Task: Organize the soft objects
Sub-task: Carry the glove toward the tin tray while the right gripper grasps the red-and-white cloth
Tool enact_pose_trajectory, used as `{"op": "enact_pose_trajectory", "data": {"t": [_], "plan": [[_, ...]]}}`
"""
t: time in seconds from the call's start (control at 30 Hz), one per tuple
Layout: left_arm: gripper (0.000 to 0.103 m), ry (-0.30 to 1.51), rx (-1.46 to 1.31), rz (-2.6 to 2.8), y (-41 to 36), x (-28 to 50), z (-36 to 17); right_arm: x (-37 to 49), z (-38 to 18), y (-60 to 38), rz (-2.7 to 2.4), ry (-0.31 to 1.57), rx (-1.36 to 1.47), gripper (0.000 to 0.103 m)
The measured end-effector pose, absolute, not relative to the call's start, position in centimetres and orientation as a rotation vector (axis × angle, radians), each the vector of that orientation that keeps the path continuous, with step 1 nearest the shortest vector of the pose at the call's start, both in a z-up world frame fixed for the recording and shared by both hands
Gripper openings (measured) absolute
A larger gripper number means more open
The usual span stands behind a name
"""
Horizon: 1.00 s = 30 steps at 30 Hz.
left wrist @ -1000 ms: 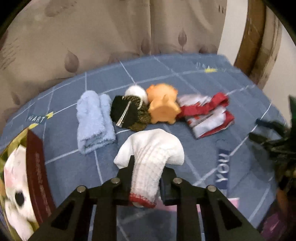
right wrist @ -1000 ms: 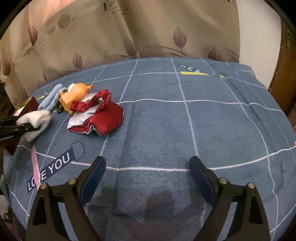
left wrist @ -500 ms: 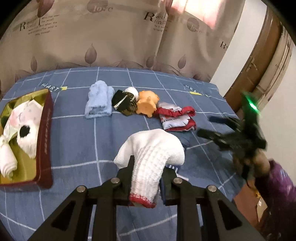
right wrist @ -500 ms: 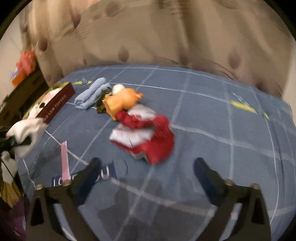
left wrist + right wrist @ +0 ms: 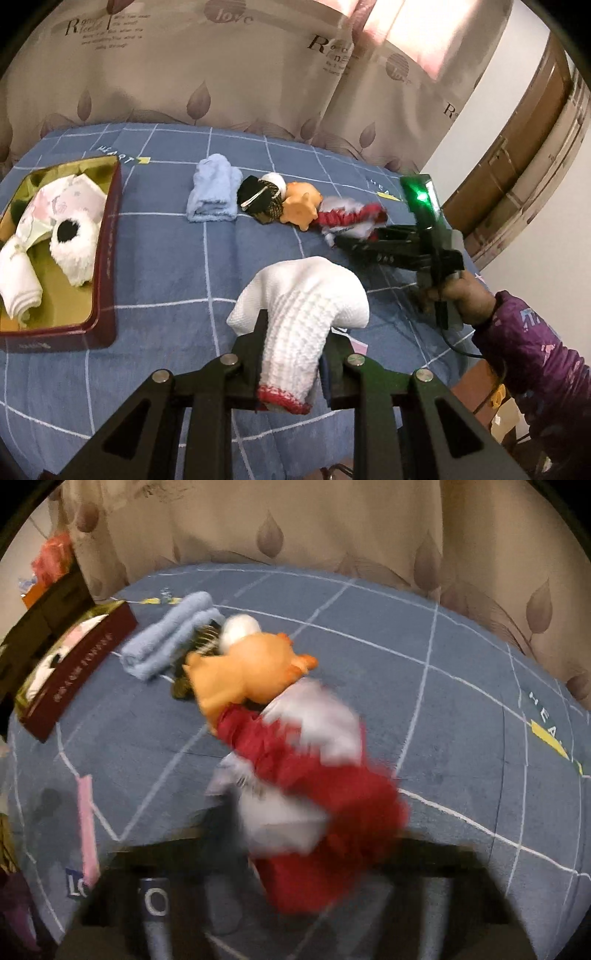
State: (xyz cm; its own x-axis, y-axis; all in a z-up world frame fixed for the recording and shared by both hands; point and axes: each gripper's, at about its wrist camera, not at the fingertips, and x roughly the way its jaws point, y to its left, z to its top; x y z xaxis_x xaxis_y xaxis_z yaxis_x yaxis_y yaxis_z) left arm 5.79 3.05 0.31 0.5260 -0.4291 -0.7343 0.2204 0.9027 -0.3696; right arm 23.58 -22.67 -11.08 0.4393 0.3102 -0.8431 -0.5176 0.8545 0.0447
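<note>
The left gripper (image 5: 293, 363) clamps a white knitted sock (image 5: 301, 302) above the blue checked bedsheet (image 5: 166, 258). At two o'clock, the right gripper (image 5: 341, 242) reaches the red-and-white cloth (image 5: 314, 786); blur hides its jaws.

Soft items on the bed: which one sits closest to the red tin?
The folded light-blue towel. It is the leftmost of the row, lying nearest the red tin; the dark pouch, orange plush and red-white cloth lie farther right.

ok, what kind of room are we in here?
Probably a bedroom at home: a blue grid-print sheet like bedding, leaf-print curtains close behind it, and a wooden door frame at the right.
</note>
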Motion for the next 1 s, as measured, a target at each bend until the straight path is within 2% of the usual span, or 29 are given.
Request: {"op": "enact_pose_trajectory", "data": {"t": [0.17, 0.33, 0.5, 0.7, 1.0], "plan": [[0.023, 0.946, -0.298, -0.383, 4.3, 5.1, 0.4, 21.0, -9.7, -21.9, 0.517, 0.952, -0.222, 0.017], [0.024, 0.924, -0.318, -0.34, 6.4, 4.3, 1.6, 15.2, -7.5, -23.2, 0.479, 0.833, -0.101, 0.017], [0.024, 0.907, -0.283, -0.239, 10.1, 5.3, 3.5, 12.3, -9.3, -23.6, 0.424, 0.83, -0.021, 0.017], [0.024, 0.9, -0.172, -0.089, 15.2, 10.0, 4.4, 12.6, -10.5, -23.6, 0.377, 0.839, -0.004, 0.017], [0.024, 0.932, -0.037, 0.048, 18.9, 20.1, 0.7, 12.4, -10.6, -23.7, 0.373, 0.837, 0.007, 0.017]]}}
